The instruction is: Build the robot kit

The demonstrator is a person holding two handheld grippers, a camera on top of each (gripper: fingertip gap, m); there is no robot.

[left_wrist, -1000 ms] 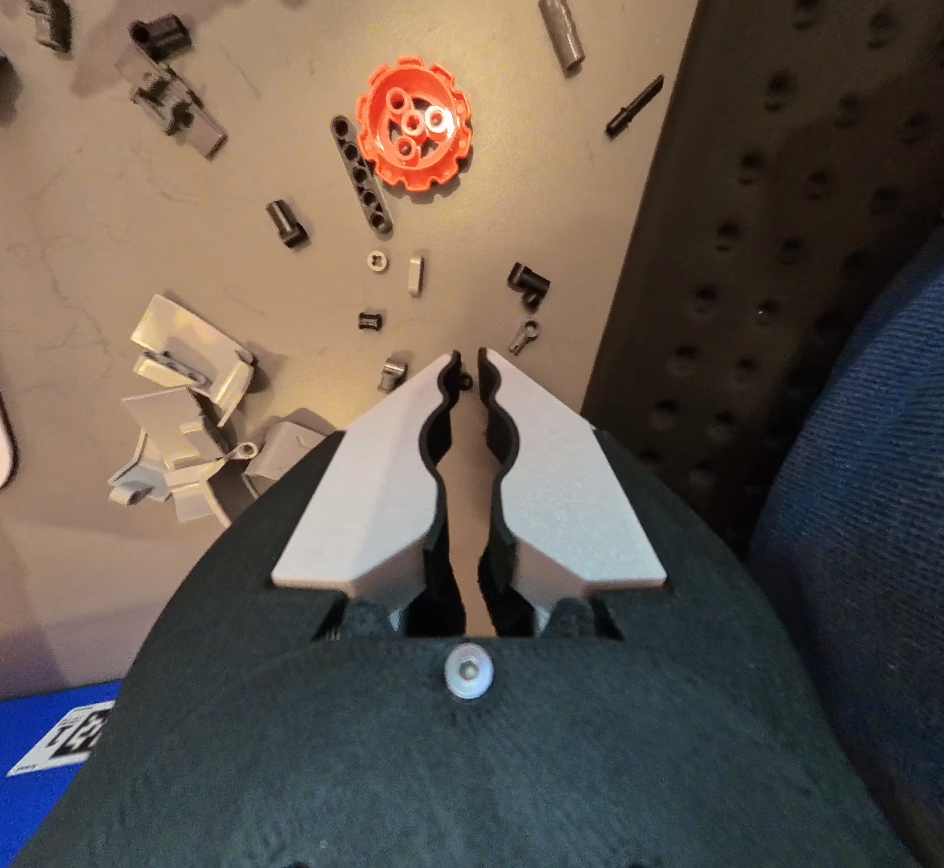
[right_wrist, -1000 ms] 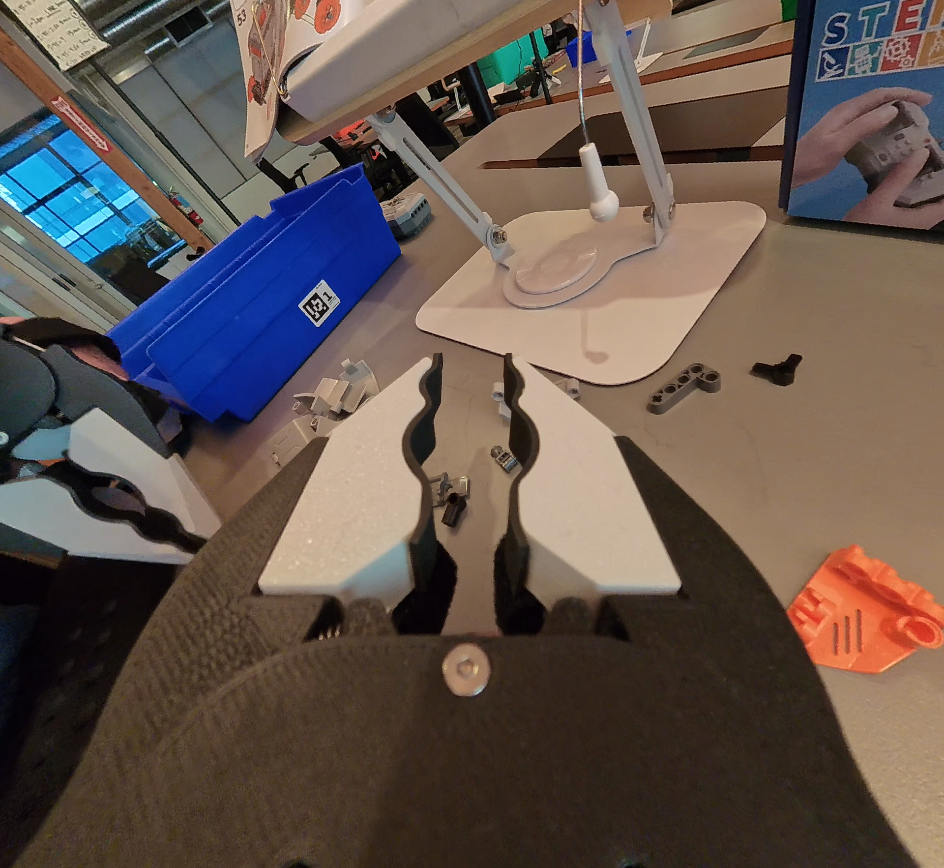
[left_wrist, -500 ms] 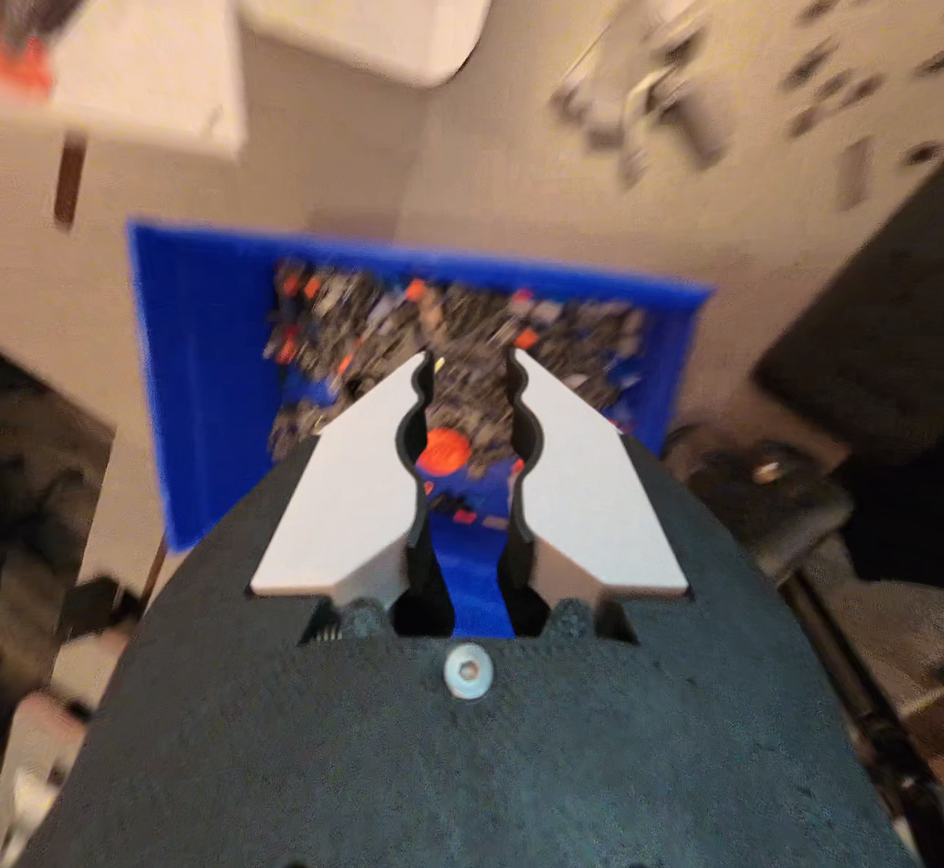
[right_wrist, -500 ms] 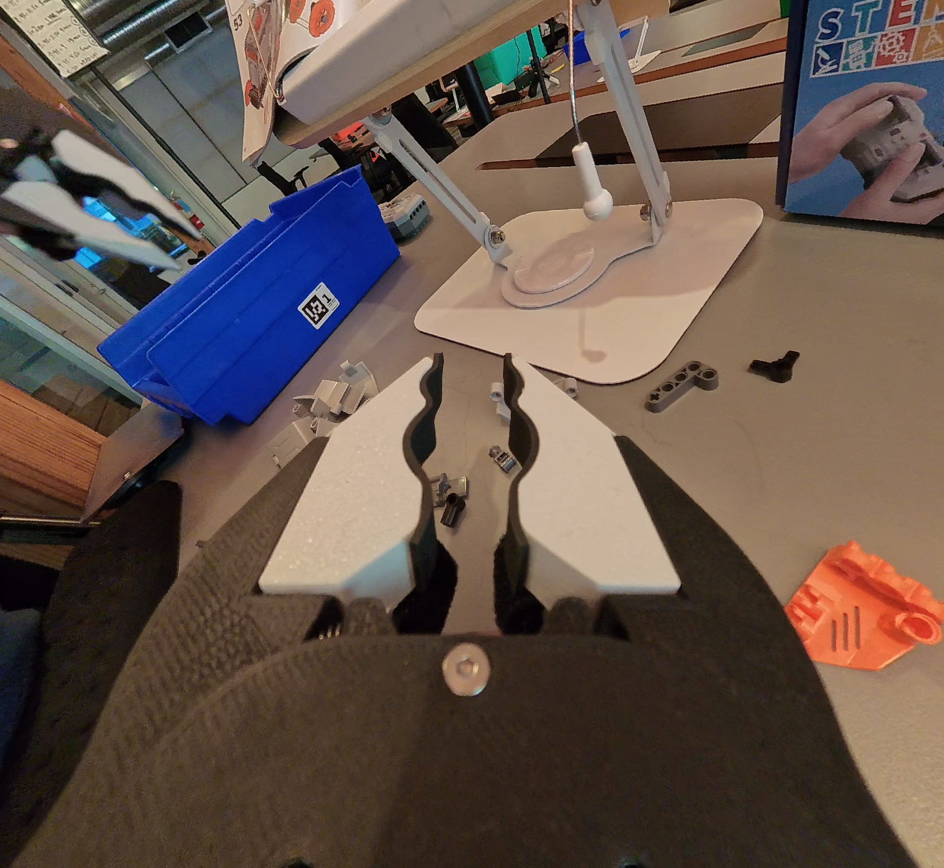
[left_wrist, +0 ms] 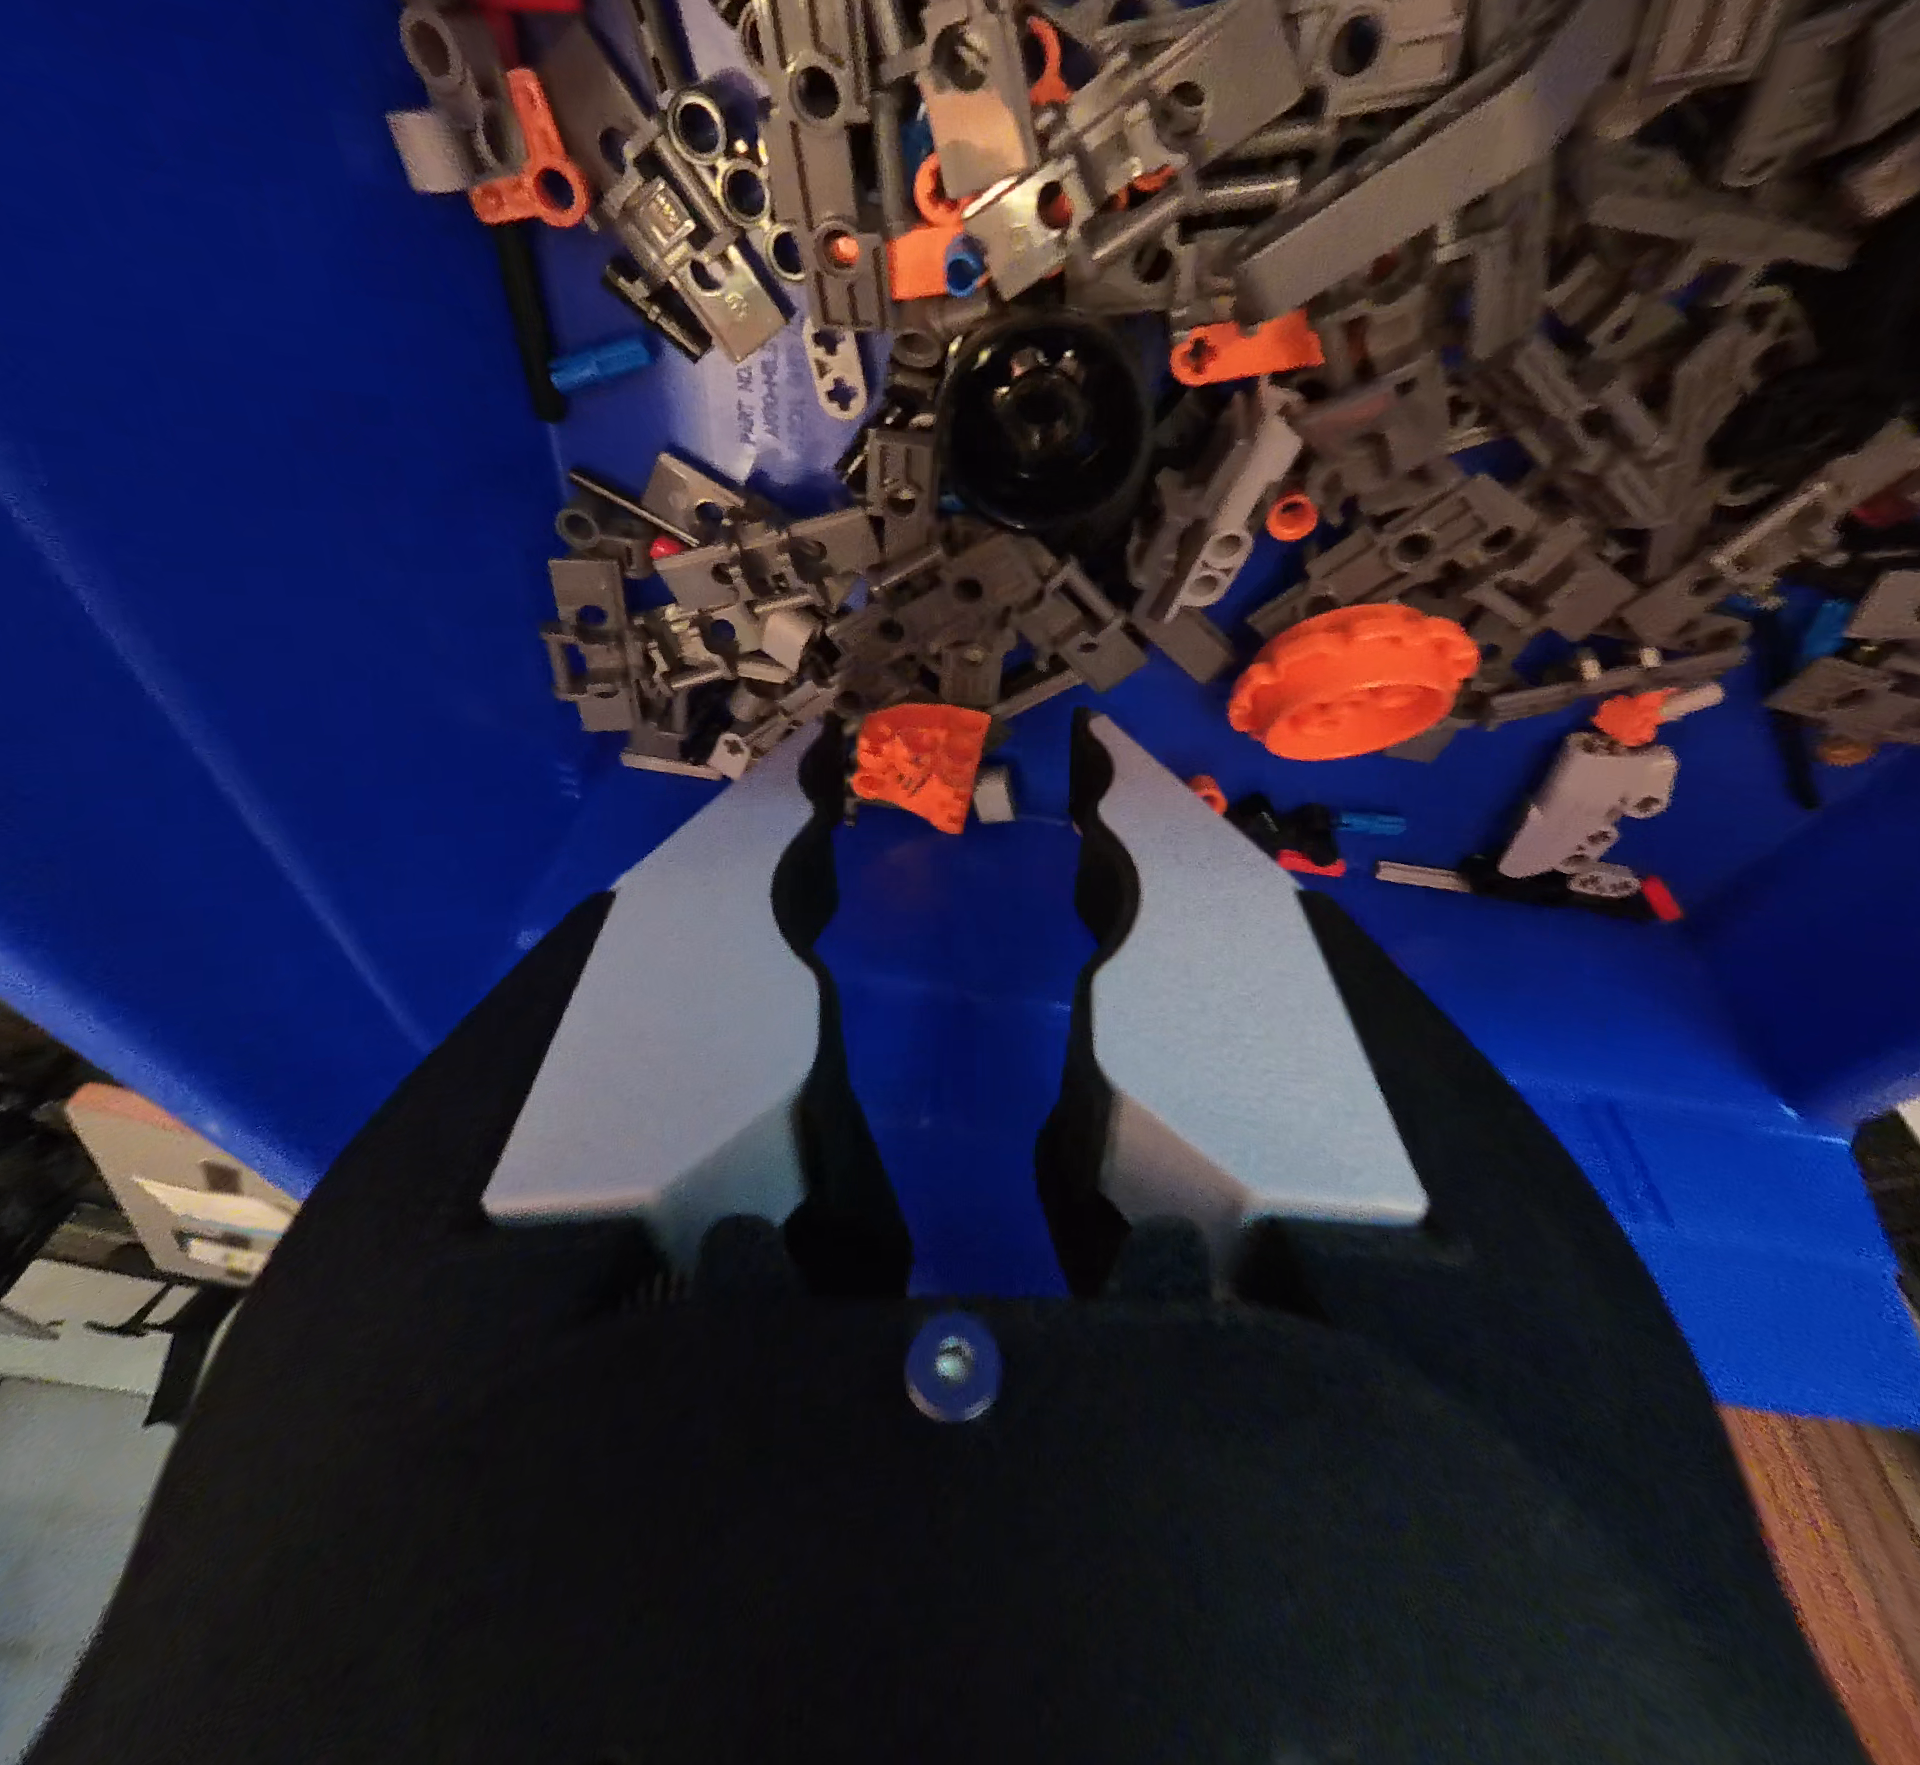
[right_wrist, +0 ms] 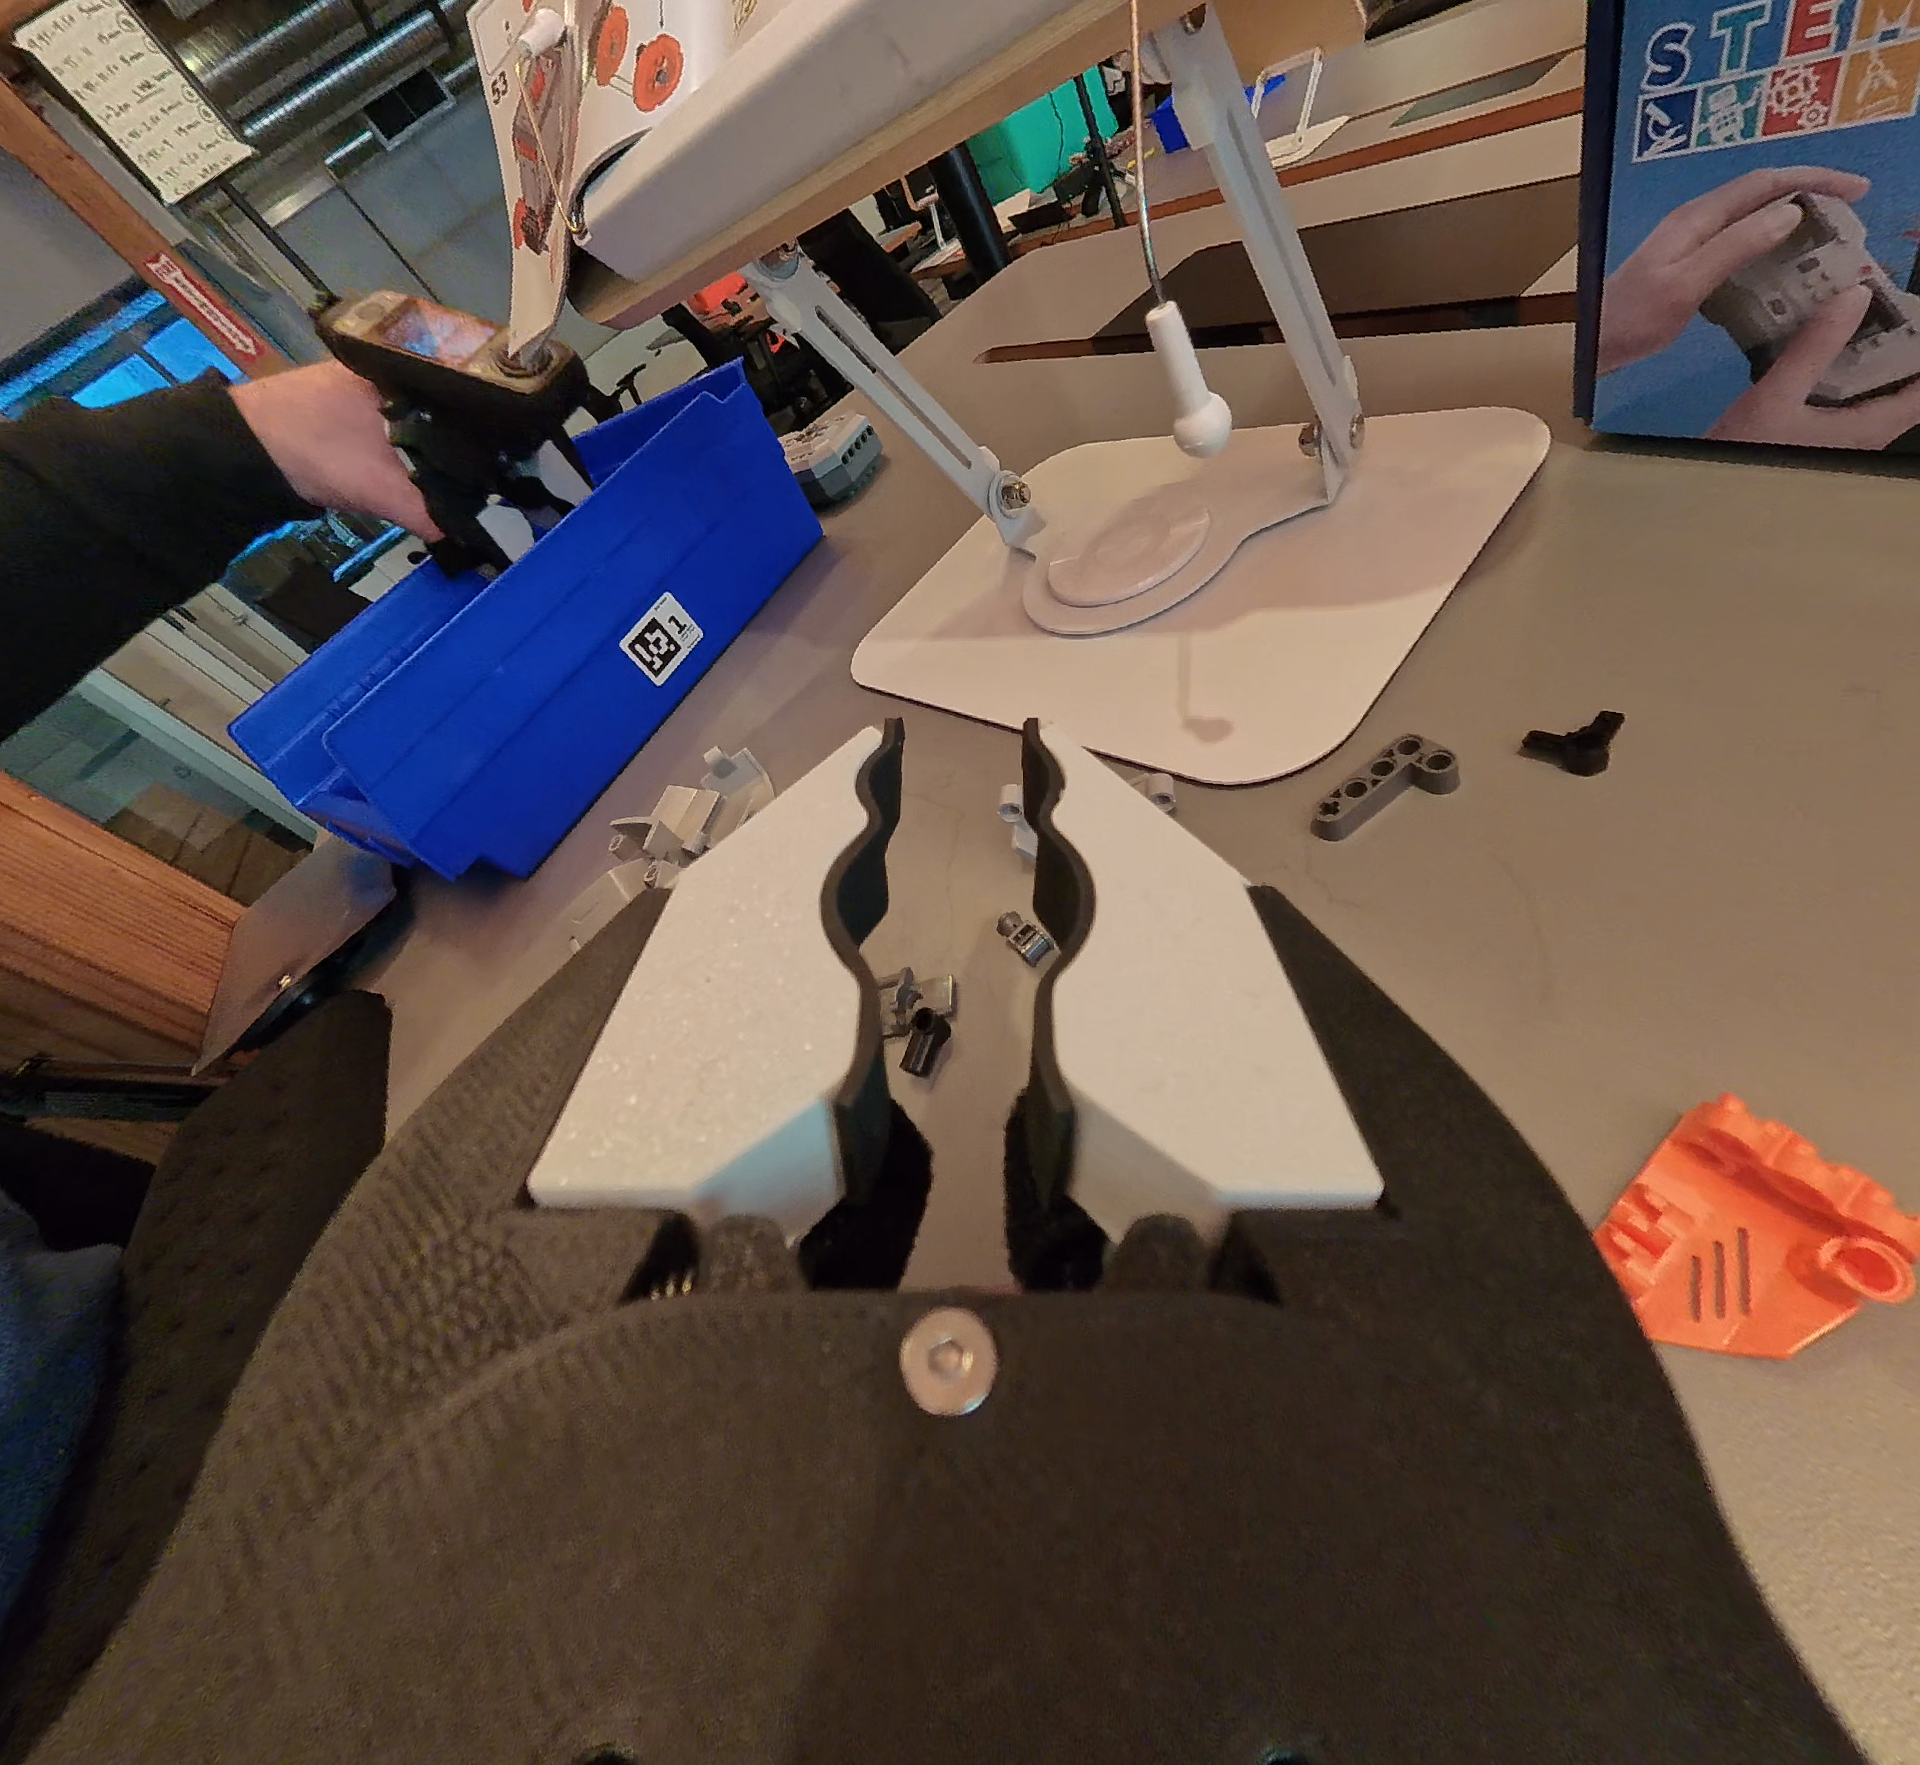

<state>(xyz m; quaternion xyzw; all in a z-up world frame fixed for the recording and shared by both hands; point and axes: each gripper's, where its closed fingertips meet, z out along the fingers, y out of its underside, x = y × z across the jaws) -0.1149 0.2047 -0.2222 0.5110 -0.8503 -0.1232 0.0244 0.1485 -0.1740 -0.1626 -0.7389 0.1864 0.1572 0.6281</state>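
Observation:
My left gripper is open and empty, pointing down into a blue bin full of grey, black and orange building pieces. A small orange piece lies just past its fingertips, nearer the left finger. An orange wheel hub lies to the right and a black wheel farther in. My right gripper is open and empty, low over the grey table. A small black pin and a small grey connector lie on the table between its fingers. The right wrist view shows the left gripper, held by a hand, reaching into the blue bin.
A white stand base holds a tilted instruction booklet behind the right gripper. A grey beam, a black piece and an orange panel lie at the right. Light grey panels lie near the bin. A blue box stands at the far right. Left tips to right tips: about 45 centimetres. The right gripper is farther from the orange wheel hub, some 40 centimetres, than the left, some 4 centimetres. About 5 centimetres separates my left fingertips from the black wheel.
My left gripper has swung from the table's loose pieces over to the blue bin, dropped down into it and opened wider. The right gripper has stayed in place.

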